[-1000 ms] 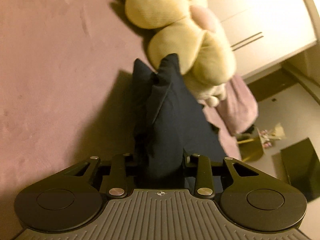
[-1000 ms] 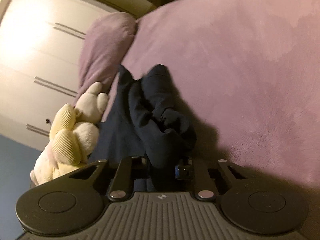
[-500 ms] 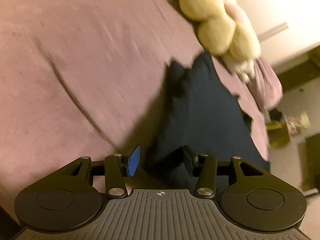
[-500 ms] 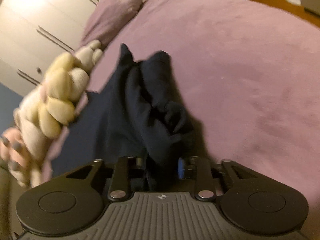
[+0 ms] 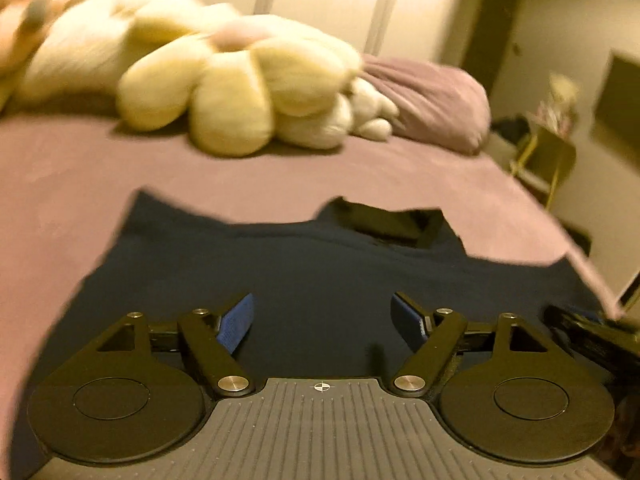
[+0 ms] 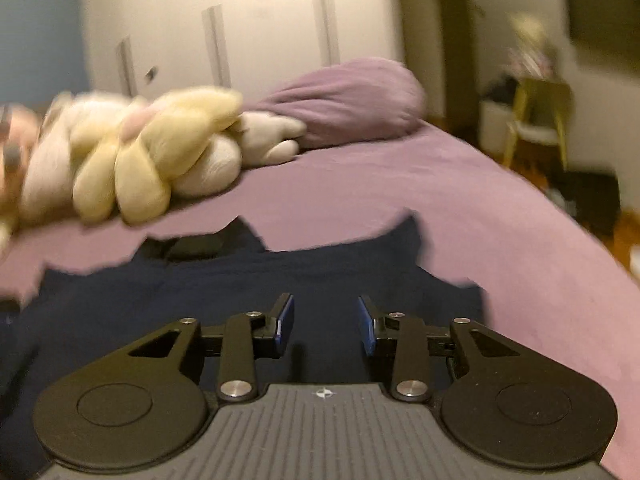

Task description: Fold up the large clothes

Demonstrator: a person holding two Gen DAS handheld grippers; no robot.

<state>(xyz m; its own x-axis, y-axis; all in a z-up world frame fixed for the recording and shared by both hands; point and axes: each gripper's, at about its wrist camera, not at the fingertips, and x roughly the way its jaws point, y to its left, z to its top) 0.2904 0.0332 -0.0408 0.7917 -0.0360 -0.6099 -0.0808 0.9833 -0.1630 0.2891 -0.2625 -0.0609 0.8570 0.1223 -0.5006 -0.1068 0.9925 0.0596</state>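
Left wrist view: left gripper released, blue pads spread wide after just opening, nothing pinched between them. Below and ahead, a dark navy garment lying spread flat on the mauve bed cover, its far edge uneven with a neckline-like notch toward the right. Beyond the cloth, a cream flower-shaped plush toy resting on the bed, with a mauve pillow just beside it on the right. Pale wardrobe doors behind. At the lower right edge, a dark piece of the other tool showing, over the garment's right side. Picture blurred overall.

Right wrist view: right gripper also let go, pads parted by a moderate gap, having just closed in slightly, no cloth caught between them. Same navy garment flat under and in front of the fingers, reaching off to the left, its far edge ragged with two raised points. Purple bed cover bare to the right. Plush toy up left, pillow behind it, wardrobe doors at the back, a yellow-framed chair on the floor at right.
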